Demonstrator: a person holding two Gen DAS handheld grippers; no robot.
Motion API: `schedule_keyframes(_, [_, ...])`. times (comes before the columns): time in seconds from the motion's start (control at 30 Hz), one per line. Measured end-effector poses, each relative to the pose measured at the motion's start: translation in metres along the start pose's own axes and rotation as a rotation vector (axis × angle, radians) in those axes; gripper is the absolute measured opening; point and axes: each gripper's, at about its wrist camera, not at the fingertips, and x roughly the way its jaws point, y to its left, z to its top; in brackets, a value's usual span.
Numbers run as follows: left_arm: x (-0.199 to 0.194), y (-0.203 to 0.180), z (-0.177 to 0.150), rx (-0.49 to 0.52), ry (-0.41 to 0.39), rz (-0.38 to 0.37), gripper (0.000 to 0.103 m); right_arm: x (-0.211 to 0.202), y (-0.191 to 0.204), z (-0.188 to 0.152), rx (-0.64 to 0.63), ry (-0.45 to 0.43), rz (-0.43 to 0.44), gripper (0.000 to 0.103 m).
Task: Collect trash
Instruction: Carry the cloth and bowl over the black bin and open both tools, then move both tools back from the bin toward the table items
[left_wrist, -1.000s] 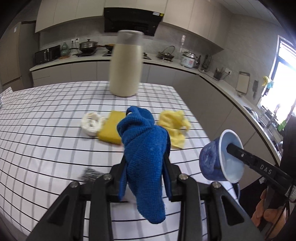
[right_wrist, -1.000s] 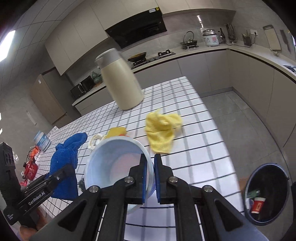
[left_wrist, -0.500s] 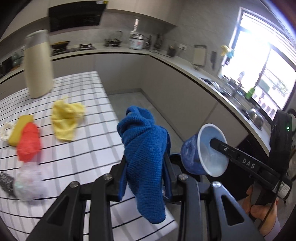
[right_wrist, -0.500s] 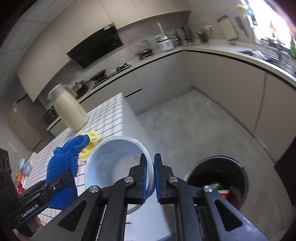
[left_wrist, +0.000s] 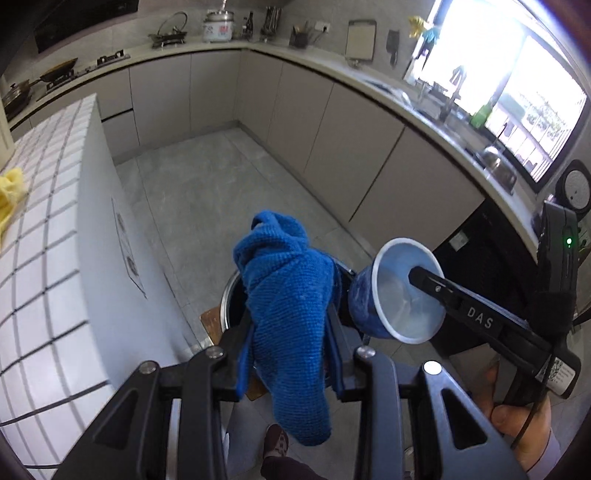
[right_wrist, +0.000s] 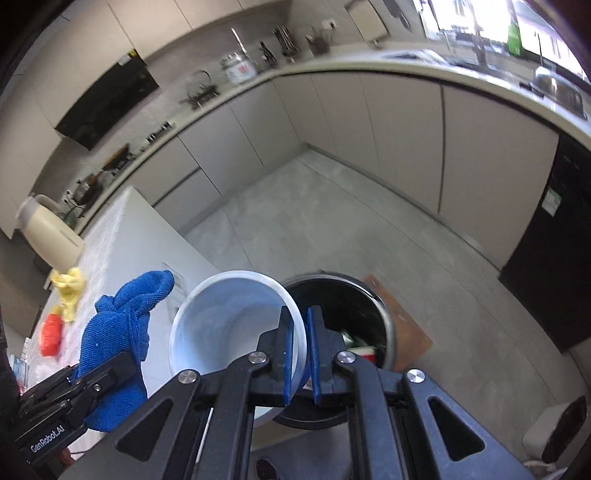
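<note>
My left gripper (left_wrist: 291, 332) is shut on a blue knitted cloth (left_wrist: 288, 291), which hangs between its fingers above the floor; the cloth also shows in the right wrist view (right_wrist: 118, 336). My right gripper (right_wrist: 300, 332) is shut on the rim of a pale blue paper cup (right_wrist: 229, 325), seen tilted in the left wrist view (left_wrist: 399, 295). A round black trash bin (right_wrist: 354, 317) with rubbish inside stands on the floor just below and beyond both grippers; in the left wrist view its rim (left_wrist: 231, 295) is mostly hidden by the cloth.
The white grid-patterned table (left_wrist: 40, 258) is at the left, with a yellow cloth (left_wrist: 9, 195) and a red item (right_wrist: 50, 336) on it. A cream jug (right_wrist: 48, 236) stands farther back. Grey cabinets (left_wrist: 332, 129) line the room. A brown board (right_wrist: 402, 325) lies by the bin.
Both grippers have swung right, away from the table, and now hang over the trash bin on the floor. Cloth and cup remain held.
</note>
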Motion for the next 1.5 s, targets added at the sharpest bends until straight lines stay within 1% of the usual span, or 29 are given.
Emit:
schedule_keyframes(0.17, [0.039,-0.011,-0.002,-0.014,0.072,0.042,0.035,0.042,-0.03,0.001,0.013,0.077,-0.011,0.009])
schedule_keyframes(0.27, [0.056,-0.015,-0.003,-0.028,0.107,0.052,0.038,0.062,-0.037,0.0,0.007,0.105,-0.016,0.009])
schedule_keyframes(0.37, [0.067,-0.01,-0.007,-0.04,0.115,0.074,0.044,0.082,-0.04,-0.001,-0.005,0.129,-0.026,0.009])
schedule_keyframes(0.4, [0.071,-0.01,-0.006,-0.043,0.118,0.08,0.047,0.089,-0.043,0.0,-0.007,0.141,-0.03,0.01])
schedule_keyframes(0.43, [0.074,-0.011,-0.006,-0.048,0.121,0.089,0.054,0.092,-0.044,-0.002,-0.008,0.149,-0.032,0.018])
schedule_keyframes(0.47, [0.076,-0.011,-0.005,-0.051,0.124,0.096,0.058,0.098,-0.044,-0.002,-0.011,0.157,-0.035,0.026])
schedule_keyframes(0.5, [0.077,-0.012,-0.004,-0.052,0.125,0.102,0.06,0.102,-0.042,-0.001,-0.015,0.163,-0.033,0.044])
schedule_keyframes(0.53, [0.075,-0.013,-0.003,-0.052,0.117,0.107,0.06,0.104,-0.043,-0.001,-0.016,0.162,-0.033,0.051])
schedule_keyframes(0.67, [0.06,-0.018,0.003,-0.047,0.074,0.107,0.06,0.092,-0.045,0.003,-0.007,0.121,-0.035,0.051])
schedule_keyframes(0.73, [0.047,-0.02,0.006,-0.043,0.05,0.104,0.06,0.082,-0.042,0.007,-0.002,0.105,-0.029,0.051])
schedule_keyframes(1.0, [-0.007,-0.014,0.016,-0.033,-0.028,0.088,0.06,0.038,-0.008,0.016,-0.041,0.038,-0.026,0.051])
schedule_keyframes(1.27, [-0.059,0.016,0.015,-0.053,-0.102,0.075,0.06,0.0,0.043,0.01,-0.075,0.022,0.008,0.052])
schedule_keyframes(1.37, [-0.079,0.032,0.011,-0.067,-0.13,0.094,0.062,-0.013,0.069,0.006,-0.094,0.002,0.03,0.056])
schedule_keyframes(1.43, [-0.091,0.047,0.006,-0.083,-0.148,0.116,0.063,-0.02,0.087,0.0,-0.11,-0.012,0.045,0.061])
schedule_keyframes(1.5, [-0.103,0.063,0.0,-0.1,-0.163,0.144,0.063,-0.024,0.105,-0.003,-0.127,-0.018,0.065,0.063])
